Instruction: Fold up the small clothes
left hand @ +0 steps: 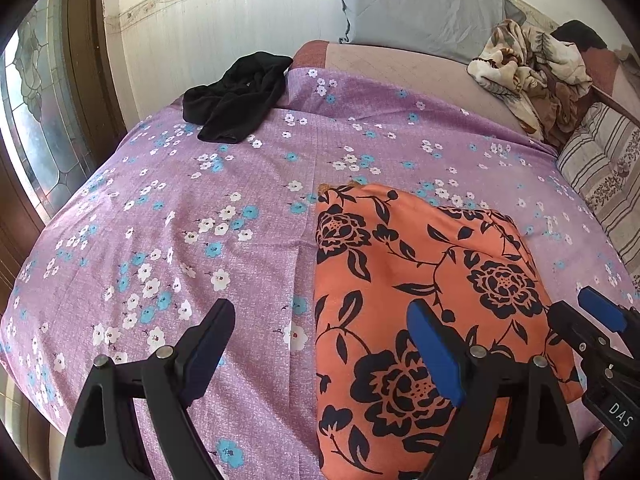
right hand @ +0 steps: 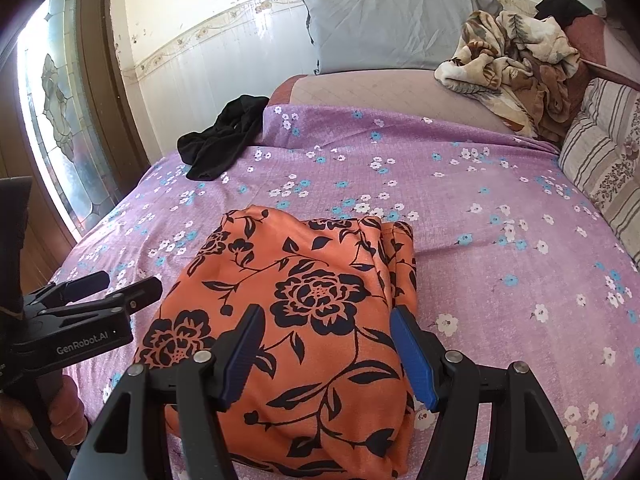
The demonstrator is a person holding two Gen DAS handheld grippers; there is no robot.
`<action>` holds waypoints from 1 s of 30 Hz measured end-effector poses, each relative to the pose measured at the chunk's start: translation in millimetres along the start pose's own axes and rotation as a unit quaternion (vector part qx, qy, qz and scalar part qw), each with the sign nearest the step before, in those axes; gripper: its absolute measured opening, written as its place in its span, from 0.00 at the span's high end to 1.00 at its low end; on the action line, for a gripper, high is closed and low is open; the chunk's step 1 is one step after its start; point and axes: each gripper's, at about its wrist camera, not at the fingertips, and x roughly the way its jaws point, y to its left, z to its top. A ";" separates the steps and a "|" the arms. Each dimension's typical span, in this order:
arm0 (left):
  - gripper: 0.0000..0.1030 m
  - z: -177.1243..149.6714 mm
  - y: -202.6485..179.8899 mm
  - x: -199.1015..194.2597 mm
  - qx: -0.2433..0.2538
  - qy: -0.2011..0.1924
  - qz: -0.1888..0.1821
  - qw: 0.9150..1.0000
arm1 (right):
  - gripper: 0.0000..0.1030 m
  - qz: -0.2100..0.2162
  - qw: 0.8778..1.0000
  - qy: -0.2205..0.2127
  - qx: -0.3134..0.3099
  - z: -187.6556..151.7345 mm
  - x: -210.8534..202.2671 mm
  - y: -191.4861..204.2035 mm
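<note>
An orange garment with black flowers (left hand: 420, 280) (right hand: 312, 300) lies folded into a thick bundle on the purple flowered bedsheet (left hand: 180, 240) (right hand: 500, 260). My left gripper (left hand: 320, 320) is open; its right finger hangs over the bundle's left edge and its left finger over bare sheet. In the right wrist view, that left gripper (right hand: 120, 285) sits just left of the bundle. My right gripper (right hand: 328, 316) is open above the bundle's near half, holding nothing, and it shows at the bundle's right side (left hand: 576, 306). A crumpled black garment (left hand: 240, 96) (right hand: 224, 136) lies at the far left.
A grey pillow (right hand: 384, 28) leans on the wall at the head of the bed. A crumpled beige floral blanket (right hand: 512, 64) and a striped cushion (right hand: 600, 160) lie at the right. A glazed wooden door (left hand: 36, 120) stands left of the bed. A hand (right hand: 60, 412) holds the left gripper.
</note>
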 end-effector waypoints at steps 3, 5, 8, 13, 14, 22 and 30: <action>0.15 -0.4 -2.5 2.4 0.009 0.006 0.002 1.000 | 0.33 0.000 1.000 0.003 -0.001 -0.9 1.1 0.8; 0.15 -0.9 -4.0 2.2 0.014 0.005 0.004 1.000 | 0.33 0.000 1.000 0.005 -0.002 -1.2 2.1 1.7; 0.15 -1.1 -5.5 0.9 0.018 0.003 0.004 1.000 | 0.33 0.000 1.000 0.008 -0.006 -2.2 3.2 3.7; 0.15 -0.6 -2.6 0.2 0.012 0.002 0.005 1.000 | 0.33 0.000 1.000 0.009 -0.013 -3.9 3.8 7.5; 0.15 -0.3 -1.9 0.0 0.011 0.001 0.006 1.000 | 0.33 0.000 1.000 0.010 -0.014 -4.2 4.2 7.8; 0.15 0.7 1.5 -1.7 0.007 -0.001 0.006 1.000 | 0.33 -0.002 1.000 0.016 -0.013 -4.7 8.0 7.3; 0.15 1.5 4.1 -2.8 0.001 -0.002 0.005 1.000 | 0.33 -0.002 0.999 0.022 -0.025 -8.1 11.4 13.8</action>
